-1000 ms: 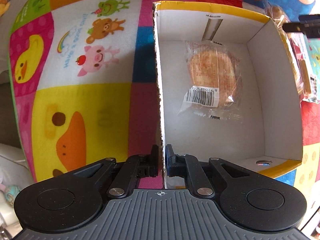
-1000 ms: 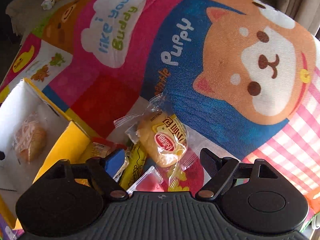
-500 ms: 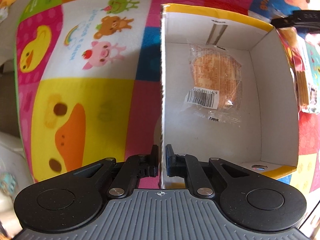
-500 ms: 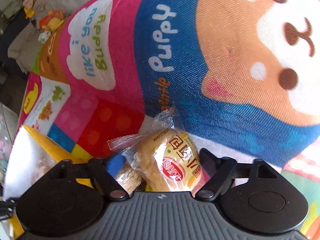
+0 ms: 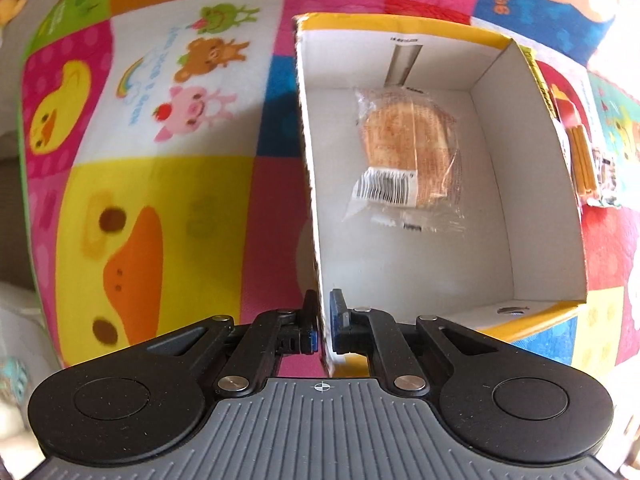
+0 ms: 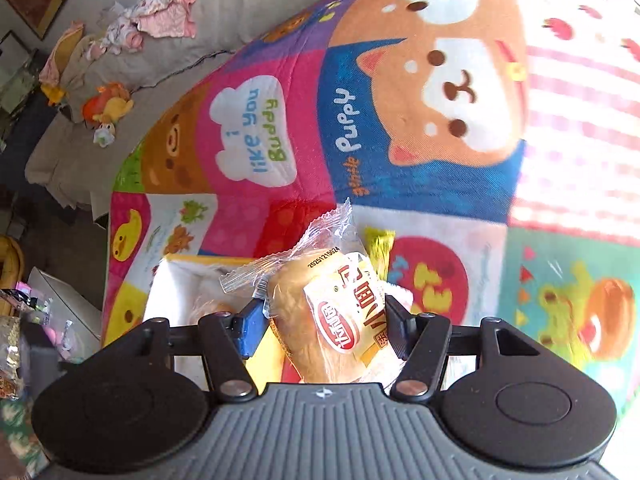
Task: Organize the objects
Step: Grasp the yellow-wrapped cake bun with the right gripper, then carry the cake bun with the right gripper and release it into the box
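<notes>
An open cardboard box (image 5: 532,216), white inside with yellow edges, lies on a colourful play mat (image 5: 160,128). A wrapped bread roll (image 5: 408,156) lies on its floor. My left gripper (image 5: 323,308) is shut on the box's left wall (image 5: 310,184) near the front corner. My right gripper (image 6: 324,316) is shut on a wrapped bun (image 6: 320,316) with a red and yellow label and holds it above the mat. The box (image 6: 172,292) shows below and to the left of it in the right wrist view.
Several wrapped snacks (image 5: 580,152) lie on the mat right of the box. A yellow-green packet (image 6: 378,246) lies behind the held bun. A grey sofa (image 6: 168,52) with clothes and toys stands past the mat's far edge.
My right gripper closed on the bun and lifted it off the snack pile, moving up and back. My left gripper kept its hold on the box wall; the box shifted slightly.
</notes>
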